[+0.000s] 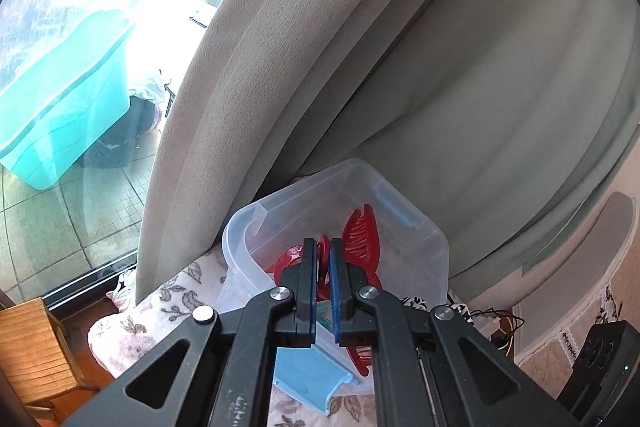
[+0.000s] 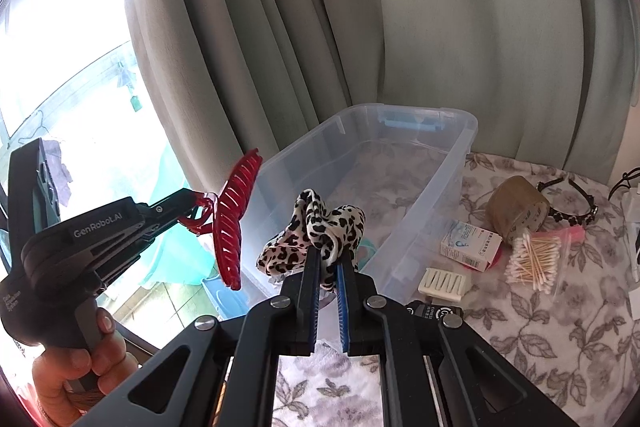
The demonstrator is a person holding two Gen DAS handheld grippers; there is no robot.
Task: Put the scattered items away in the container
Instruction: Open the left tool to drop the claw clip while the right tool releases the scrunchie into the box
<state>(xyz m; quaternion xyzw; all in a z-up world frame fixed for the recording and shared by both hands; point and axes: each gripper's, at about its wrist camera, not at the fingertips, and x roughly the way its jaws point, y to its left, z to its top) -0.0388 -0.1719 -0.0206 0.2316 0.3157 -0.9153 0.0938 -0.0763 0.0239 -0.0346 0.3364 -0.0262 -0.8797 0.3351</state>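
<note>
Both grippers are loaded: left gripper point(image 2: 196, 209) clamps the red plastic claw clip point(image 2: 232, 223), right gripper point(image 2: 329, 259) clamps the leopard-print fabric scrunchie point(image 2: 316, 235). The clear plastic container point(image 2: 424, 171) lies at twelve o'clock. Early release risks items falling outside its rim.

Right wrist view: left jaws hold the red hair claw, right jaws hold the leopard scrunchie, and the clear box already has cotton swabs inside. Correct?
Not quite. The cotton swabs lie in their bag on the floral cloth, outside the clear box; the right wrist view shows it. The red hair claw in the left jaws and the leopard scrunchie in the right jaws are correct.
</note>
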